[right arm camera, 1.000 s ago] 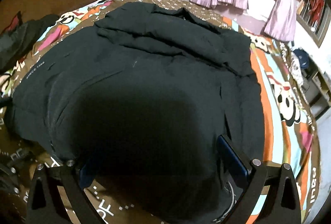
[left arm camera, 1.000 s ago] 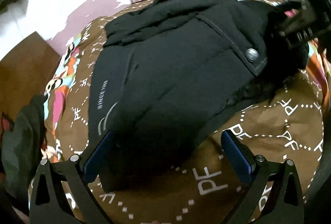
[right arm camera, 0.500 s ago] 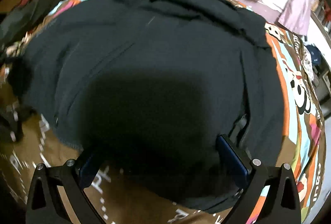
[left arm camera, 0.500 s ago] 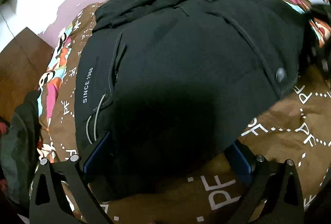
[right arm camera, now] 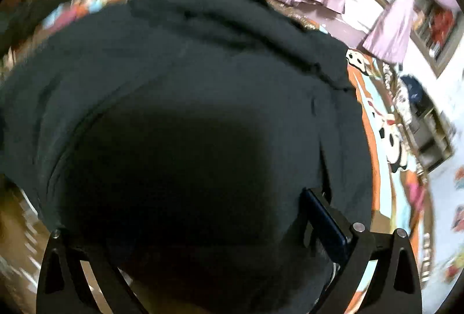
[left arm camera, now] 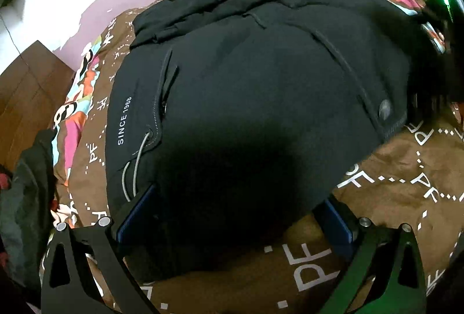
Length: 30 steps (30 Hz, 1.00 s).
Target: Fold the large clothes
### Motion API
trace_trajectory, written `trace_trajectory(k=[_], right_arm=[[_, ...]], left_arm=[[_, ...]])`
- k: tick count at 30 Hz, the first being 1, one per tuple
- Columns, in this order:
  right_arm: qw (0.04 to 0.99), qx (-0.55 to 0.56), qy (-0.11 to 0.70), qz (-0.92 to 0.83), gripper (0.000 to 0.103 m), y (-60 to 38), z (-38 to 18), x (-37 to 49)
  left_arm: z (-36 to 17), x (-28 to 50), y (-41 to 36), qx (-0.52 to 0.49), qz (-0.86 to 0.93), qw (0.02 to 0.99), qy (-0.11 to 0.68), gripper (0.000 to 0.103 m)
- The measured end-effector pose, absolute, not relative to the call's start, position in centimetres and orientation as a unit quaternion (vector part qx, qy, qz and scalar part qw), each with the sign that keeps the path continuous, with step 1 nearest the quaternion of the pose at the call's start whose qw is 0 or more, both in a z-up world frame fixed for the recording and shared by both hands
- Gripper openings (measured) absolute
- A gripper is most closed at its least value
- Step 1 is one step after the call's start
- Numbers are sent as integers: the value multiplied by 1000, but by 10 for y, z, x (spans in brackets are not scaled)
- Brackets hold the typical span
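Showing "SINCE 1988" print [left arm camera: 124, 120] — left view only.

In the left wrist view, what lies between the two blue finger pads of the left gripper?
The hem of the black jacket fills the gap of the left gripper, with brown patterned bedspread showing under its edge. The left wrist view shows this.

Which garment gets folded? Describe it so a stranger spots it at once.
Start at the bed with the brown lettered cover. The black jacket lies spread across its middle, hem toward both grippers. White "SINCE 1988" lettering and a metal snap button set it apart from the dark heap at the bed's edge.
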State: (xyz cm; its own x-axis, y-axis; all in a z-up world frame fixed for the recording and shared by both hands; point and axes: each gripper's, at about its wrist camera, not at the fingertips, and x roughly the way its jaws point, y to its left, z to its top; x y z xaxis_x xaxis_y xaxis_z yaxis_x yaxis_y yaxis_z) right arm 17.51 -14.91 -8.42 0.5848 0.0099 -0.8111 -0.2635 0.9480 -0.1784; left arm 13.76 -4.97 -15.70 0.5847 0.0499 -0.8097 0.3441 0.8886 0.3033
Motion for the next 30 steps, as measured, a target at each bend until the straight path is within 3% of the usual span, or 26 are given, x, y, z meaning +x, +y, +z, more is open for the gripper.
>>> trace_trajectory(k=[8,14,17,19,30], right_arm=[[876,-110,448,139,102,-138,-27,218],[882,-77,441,148,102,-142,-15,222],[879,-73,446,150,102,-142,-21,218],[879,-71,447,148,102,-145,-25,214],[886,-65,438,136,103,-162,-28,196]], left_arm=[[-160,140,-53,248,-62,861,440,101],[-164,147,-60,290,3,864,411,101],[-158,141,-60,299,17,877,377,92],[-156,139,-59,305,32,881,361,79],[-128,113,-64,338,97,905,240,73]])
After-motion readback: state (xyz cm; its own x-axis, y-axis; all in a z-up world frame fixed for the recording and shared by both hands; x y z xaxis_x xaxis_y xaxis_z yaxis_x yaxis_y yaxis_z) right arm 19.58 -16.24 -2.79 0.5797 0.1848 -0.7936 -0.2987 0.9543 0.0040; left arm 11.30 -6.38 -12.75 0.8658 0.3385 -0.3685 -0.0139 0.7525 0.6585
